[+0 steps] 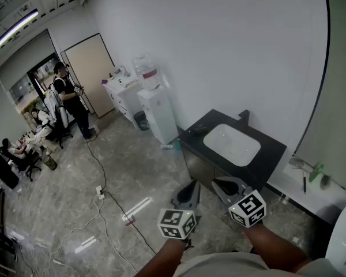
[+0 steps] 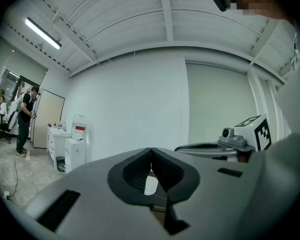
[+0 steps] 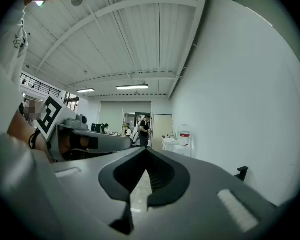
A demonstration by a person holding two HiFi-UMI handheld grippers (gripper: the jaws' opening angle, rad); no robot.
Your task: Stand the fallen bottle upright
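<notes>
The left claw (image 1: 191,187) and right claw (image 1: 219,184) are held level, side by side and near each other, pointed forward. Both are closed, jaw tips brought together.

1. A grey marbled floor (image 1: 132,172) carried a white water dispenser (image 1: 157,114) against the wall, with a small dark waste bin (image 1: 141,120) just beside it.
2. A black cable (image 1: 94,157) ran across the floor to a white power strip (image 1: 99,192); pale tape strips (image 1: 137,208) lay nearby.
3. A black counter (image 1: 274,152) held a white basin (image 1: 230,144), with a dark faucet (image 1: 243,118) at its back edge.
</notes>
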